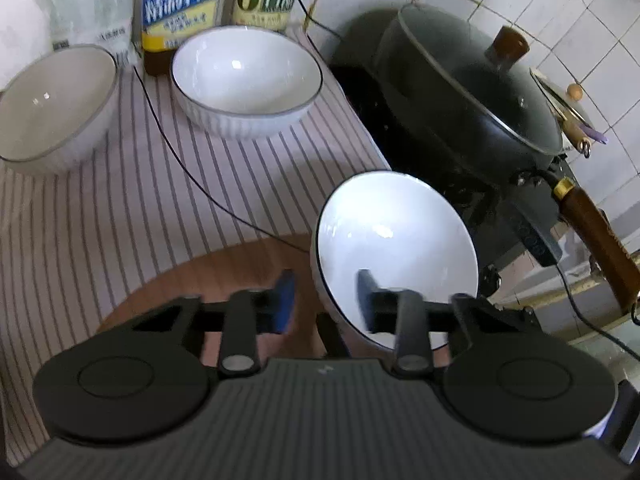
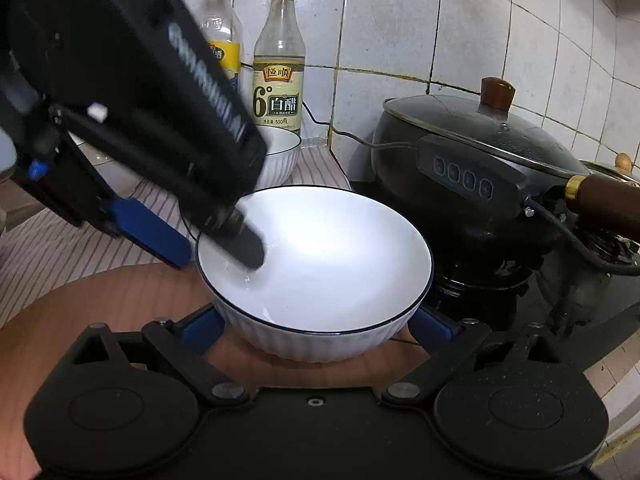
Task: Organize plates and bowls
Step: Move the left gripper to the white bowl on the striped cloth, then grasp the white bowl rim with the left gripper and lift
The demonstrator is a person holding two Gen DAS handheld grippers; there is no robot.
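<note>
A white ribbed bowl with a dark rim (image 2: 320, 264) sits on a brown round plate (image 2: 100, 308). My left gripper (image 1: 326, 300) straddles its rim, one finger inside the bowl (image 1: 400, 248) and one outside; the jaws stand apart and it is not clear that they press the wall. It shows from the side in the right wrist view (image 2: 212, 248). My right gripper (image 2: 316, 332) is open, its blue fingers either side of the bowl's base. Two more white bowls (image 1: 246, 80) (image 1: 52, 104) stand further back on the striped cloth.
A black lidded electric pan (image 2: 472, 168) with a wooden handle (image 1: 596, 236) stands right of the bowl. Two bottles (image 2: 278, 60) (image 2: 224, 28) and a plastic bag (image 1: 84, 4) stand against the tiled wall. A thin black cable (image 1: 188, 172) crosses the striped cloth (image 1: 100, 208).
</note>
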